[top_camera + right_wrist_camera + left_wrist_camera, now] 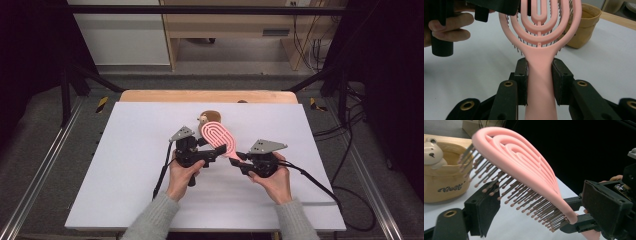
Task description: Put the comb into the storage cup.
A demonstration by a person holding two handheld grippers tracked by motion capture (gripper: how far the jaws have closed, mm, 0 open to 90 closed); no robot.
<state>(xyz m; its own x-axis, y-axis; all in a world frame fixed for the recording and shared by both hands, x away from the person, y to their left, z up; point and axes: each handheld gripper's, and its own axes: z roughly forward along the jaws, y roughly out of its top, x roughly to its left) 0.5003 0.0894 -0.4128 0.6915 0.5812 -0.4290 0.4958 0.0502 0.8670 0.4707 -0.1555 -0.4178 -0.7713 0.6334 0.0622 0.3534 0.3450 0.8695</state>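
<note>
White surface (pixel 125 165) over a wooden top

A tan pot (pixel 212 117) with a small bear figure stands toward twelve o'clock of centre.

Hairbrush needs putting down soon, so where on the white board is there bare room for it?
Bare: the white board left of the left gripper, and right of the right gripper. Crowded: the middle, where the hairbrush is held up beside the bear pot.

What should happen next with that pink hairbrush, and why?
Probably close the left gripper onto the brush head. The right gripper already clamps the hairbrush by its handle, while the left jaws stand either side of the head, not yet pressing.
</note>
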